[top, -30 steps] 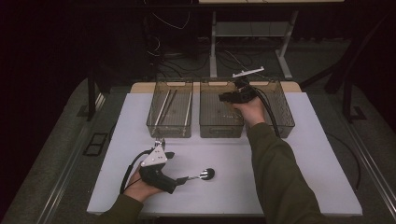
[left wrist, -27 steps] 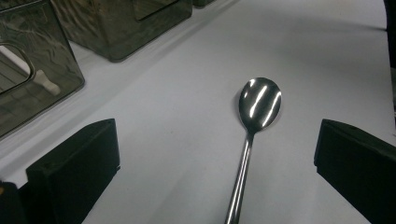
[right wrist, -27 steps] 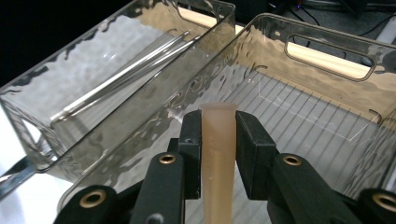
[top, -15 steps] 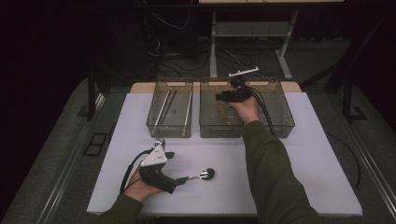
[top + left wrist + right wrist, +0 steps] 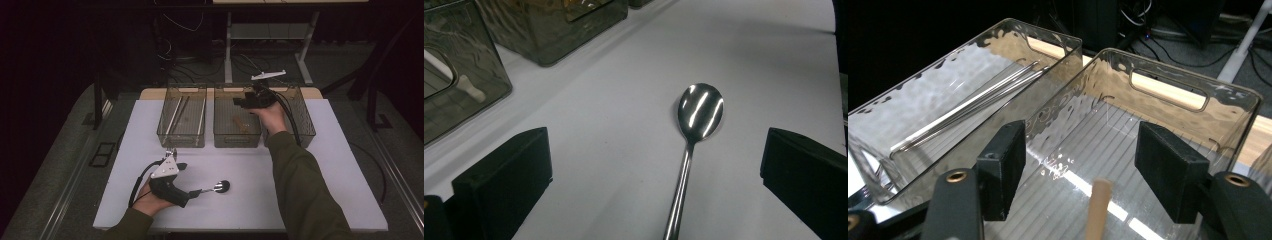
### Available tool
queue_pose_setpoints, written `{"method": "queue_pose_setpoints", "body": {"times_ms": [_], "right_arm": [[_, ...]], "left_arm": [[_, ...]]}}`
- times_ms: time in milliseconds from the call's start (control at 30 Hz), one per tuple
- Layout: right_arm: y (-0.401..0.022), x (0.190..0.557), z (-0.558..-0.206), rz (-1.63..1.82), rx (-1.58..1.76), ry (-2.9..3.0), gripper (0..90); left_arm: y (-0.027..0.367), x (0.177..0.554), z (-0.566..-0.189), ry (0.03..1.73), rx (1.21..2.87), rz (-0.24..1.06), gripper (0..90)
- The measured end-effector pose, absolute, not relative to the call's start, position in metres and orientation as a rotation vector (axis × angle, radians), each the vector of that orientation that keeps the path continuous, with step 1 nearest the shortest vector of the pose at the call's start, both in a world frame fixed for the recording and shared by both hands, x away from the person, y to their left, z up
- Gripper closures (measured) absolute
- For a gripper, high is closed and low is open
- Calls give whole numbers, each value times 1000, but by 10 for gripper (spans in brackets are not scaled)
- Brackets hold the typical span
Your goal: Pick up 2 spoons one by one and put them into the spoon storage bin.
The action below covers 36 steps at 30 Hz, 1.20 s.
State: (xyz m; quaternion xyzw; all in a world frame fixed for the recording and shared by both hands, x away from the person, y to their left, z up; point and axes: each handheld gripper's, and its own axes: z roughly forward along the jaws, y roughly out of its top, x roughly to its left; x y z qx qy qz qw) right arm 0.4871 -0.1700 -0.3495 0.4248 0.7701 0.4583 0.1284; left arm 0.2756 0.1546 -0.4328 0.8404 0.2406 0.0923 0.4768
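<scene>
High view overlooks table; gripper views sit close

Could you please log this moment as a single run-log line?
left gripper: open, straddling spoon on table | right gripper: open over middle bin | wooden stick below jaws

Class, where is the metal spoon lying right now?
The spoon lies on the white table in the high view, front centre, just right of the left tongs, whose open jaws flank it in the left gripper view.
</scene>
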Motion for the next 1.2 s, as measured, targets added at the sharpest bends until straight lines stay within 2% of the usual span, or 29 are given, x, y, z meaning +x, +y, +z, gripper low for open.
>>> {"method": "queue_pose_setpoints", "body": {"times_ms": [367, 700, 1200], "right_arm": [[-184, 460, -343, 1387, 1132, 2228, 271], [-184, 429, -344, 1373, 1069, 2213, 138], [-192, 370, -356, 1364, 996, 2191, 122]], "left_arm": [[155, 275, -433, 604, 2041, 217, 0], [153, 275, -433, 607, 2042, 217, 0], [153, 275, -433, 613, 2036, 224, 0]]}}
